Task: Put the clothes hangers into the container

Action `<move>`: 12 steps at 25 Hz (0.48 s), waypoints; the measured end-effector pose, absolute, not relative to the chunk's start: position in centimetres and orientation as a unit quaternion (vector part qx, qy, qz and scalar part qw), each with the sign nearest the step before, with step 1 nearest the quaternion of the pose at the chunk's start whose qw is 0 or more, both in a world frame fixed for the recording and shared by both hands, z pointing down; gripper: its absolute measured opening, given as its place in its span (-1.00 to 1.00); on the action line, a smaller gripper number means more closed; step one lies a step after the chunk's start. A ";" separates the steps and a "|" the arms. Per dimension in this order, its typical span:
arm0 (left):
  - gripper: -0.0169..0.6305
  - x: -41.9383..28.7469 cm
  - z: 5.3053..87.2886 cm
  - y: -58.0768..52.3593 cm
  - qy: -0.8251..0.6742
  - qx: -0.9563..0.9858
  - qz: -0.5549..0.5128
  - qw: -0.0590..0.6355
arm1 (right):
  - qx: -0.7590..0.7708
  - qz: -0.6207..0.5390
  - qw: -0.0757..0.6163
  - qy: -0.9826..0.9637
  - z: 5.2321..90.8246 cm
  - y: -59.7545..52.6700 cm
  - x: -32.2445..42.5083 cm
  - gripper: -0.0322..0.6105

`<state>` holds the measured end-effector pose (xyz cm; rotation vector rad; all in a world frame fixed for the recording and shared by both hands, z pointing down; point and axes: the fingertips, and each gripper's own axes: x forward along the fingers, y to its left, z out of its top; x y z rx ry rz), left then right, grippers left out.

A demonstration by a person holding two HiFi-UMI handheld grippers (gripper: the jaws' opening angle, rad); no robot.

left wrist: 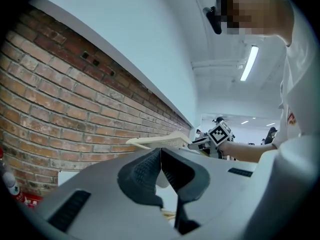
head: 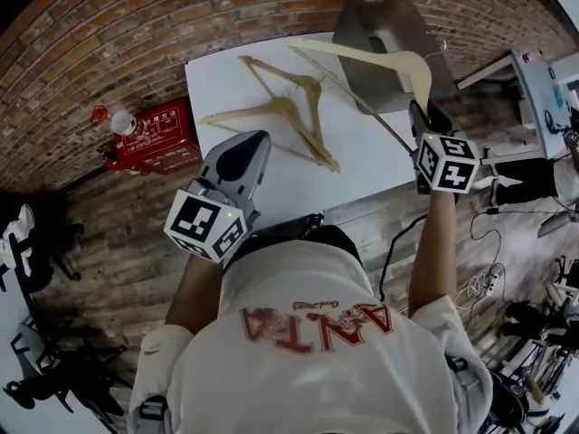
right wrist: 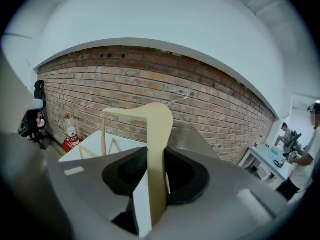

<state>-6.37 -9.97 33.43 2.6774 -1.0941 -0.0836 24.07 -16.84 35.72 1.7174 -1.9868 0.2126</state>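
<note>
A pale wooden hanger (head: 375, 57) hangs in the air over the table's right end, with my right gripper (head: 423, 114) shut on one of its arms. In the right gripper view that arm (right wrist: 159, 149) stands upright between the pads of the gripper (right wrist: 156, 166). Just behind the hanger stands the grey container (head: 387, 39), which also shows in the right gripper view (right wrist: 197, 136). Two more wooden hangers (head: 288, 114) lie crossed on the white table (head: 217, 84). My left gripper (head: 246, 152) hovers at the table's near edge, shut and empty; its pads (left wrist: 150, 169) meet.
A red box (head: 154, 136) and a bottle (head: 121, 121) sit on the floor by the brick wall left of the table. Black chairs (head: 32, 251) stand at the far left. A white side table (head: 534, 84) and floor cables (head: 479, 283) are on the right.
</note>
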 end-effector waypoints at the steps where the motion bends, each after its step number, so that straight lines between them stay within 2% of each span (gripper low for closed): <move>1: -0.92 -5.6 33.3 -10.4 -0.377 0.918 -0.027 0.122 | 0.631 0.078 0.250 -0.730 35.6 -17.3 24.9 -0.58; 12: -0.92 3.6 32.5 -14.9 -0.383 0.916 -0.017 0.115 | 0.661 0.051 0.264 -0.701 32.6 -23.3 37.3 -0.58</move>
